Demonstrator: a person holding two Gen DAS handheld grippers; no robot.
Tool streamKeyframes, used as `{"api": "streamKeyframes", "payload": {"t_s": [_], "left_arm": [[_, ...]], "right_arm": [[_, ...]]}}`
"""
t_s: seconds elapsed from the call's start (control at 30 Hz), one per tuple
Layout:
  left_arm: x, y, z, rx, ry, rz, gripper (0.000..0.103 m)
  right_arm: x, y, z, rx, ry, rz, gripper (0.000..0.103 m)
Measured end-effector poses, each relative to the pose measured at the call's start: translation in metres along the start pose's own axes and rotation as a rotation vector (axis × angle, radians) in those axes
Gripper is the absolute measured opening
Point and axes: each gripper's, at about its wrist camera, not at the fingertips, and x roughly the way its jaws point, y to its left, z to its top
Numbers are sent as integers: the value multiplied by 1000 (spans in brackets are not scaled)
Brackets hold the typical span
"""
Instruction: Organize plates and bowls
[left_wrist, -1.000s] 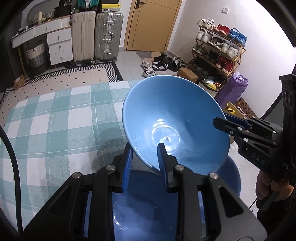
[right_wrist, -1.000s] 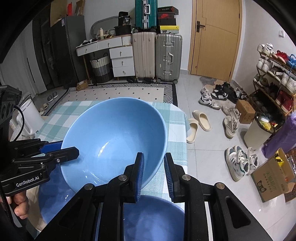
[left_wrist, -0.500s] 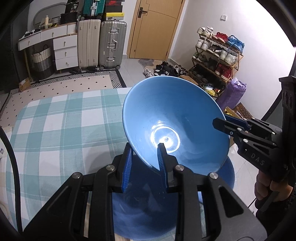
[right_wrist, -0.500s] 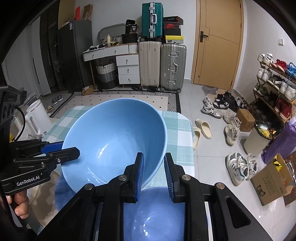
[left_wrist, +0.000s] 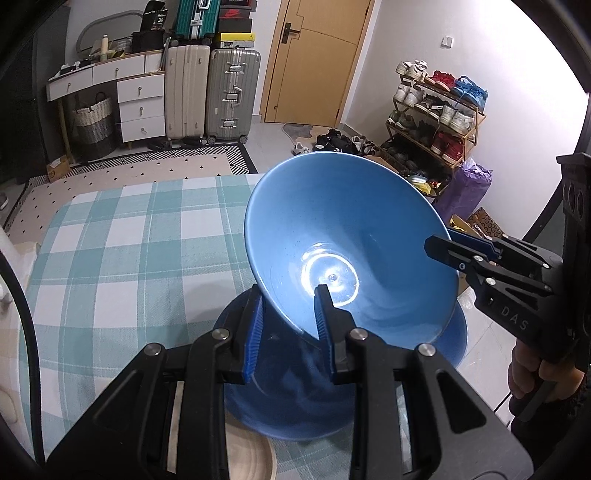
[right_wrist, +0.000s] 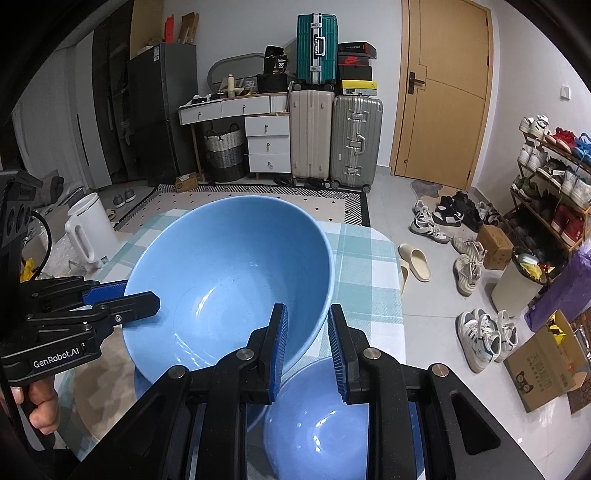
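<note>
**Ana:** Fingers first: what are both pairs doing?

**Ben:** Both pairs pinch the rim of the same big blue bowl (left_wrist: 343, 236). The left gripper (left_wrist: 288, 317) has one pad inside the bowl and one outside, at the near edge. The right gripper (right_wrist: 306, 343) clamps the opposite edge the same way, and it shows in the left view at the bowl's right side.

**Ana:** Where is that bowl?

**Ben:** Held in the air, tilted, above the table with the green checked cloth (left_wrist: 122, 258).

**Ana:** What lies under it?

**Ben:** A second blue bowl (right_wrist: 317, 424) sits on the table right below, near the table's edge. A round wooden piece (left_wrist: 247, 458) peeks out from under it in the left view; I cannot tell what it is.

**Ana:** Anything smaller around?

**Ben:** A white kettle (right_wrist: 92, 229) stands beyond the table's left side in the right view. A hand (right_wrist: 40, 406) grips the left gripper's handle, and another hand (left_wrist: 535, 376) grips the right one.
</note>
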Motion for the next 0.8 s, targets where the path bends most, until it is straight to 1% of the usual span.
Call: {"api": "streamKeyframes", "payload": {"t_s": [0.27,0.5,0.8], "left_arm": [[-16,7,-23,-14,0,12,24],[-19,20,-29,-41,-12,21,24],[-21,25,-43,-56,-11,24,24]], "right_arm": [[-3,15,-15,-3,2,14,23],[2,24,-23,-11,20,41,23],[4,35,-33,-26,26,54,23]]}}
